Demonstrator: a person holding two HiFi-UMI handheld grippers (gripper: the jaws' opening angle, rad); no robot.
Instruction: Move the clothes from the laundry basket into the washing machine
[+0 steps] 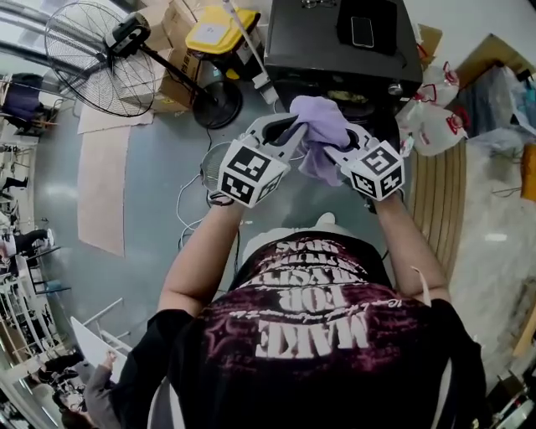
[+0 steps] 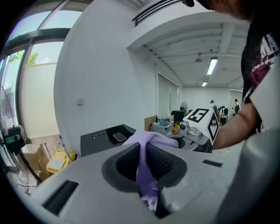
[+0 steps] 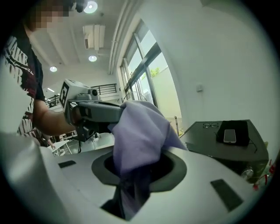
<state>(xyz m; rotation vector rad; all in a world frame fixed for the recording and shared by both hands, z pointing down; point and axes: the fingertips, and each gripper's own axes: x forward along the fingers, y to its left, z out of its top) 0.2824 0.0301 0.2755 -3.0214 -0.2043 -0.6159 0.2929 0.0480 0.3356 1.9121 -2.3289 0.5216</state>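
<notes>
Both grippers hold one lilac cloth [image 1: 321, 117] up in the air, just in front of the black washer [image 1: 310, 42] and near chest height. The left gripper [image 1: 295, 134] has its jaws almost together, and a thin fold of the cloth is pinched flat between the ribbed pads [image 2: 161, 161]. A short tail of the cloth hangs out behind the pinch. The right gripper [image 1: 342, 144] also has a grip: a thicker bunch of the cloth fills the narrow gap between its jaws, billows up over them, and trails down into the slot. The two grippers sit close, tips turned toward each other, with the cloth bridging them. Most of the cloth is gathered above and between the tips, and one flap droops below.

A phone [image 1: 363, 31] lies on a dark pad on the washer top, with glasses [image 3: 211, 125] beside it. A fan [image 1: 88, 59] stands at the far left on the grey floor, and a yellow lid [image 1: 219, 29] and cardboard boxes [image 1: 172, 25] are behind it. White bags [image 1: 435, 126] with red print slump to the right of the washer. Below the left gripper is a pale round rim [image 1: 209, 172], possibly the basket; the view is too cramped to be sure.
</notes>
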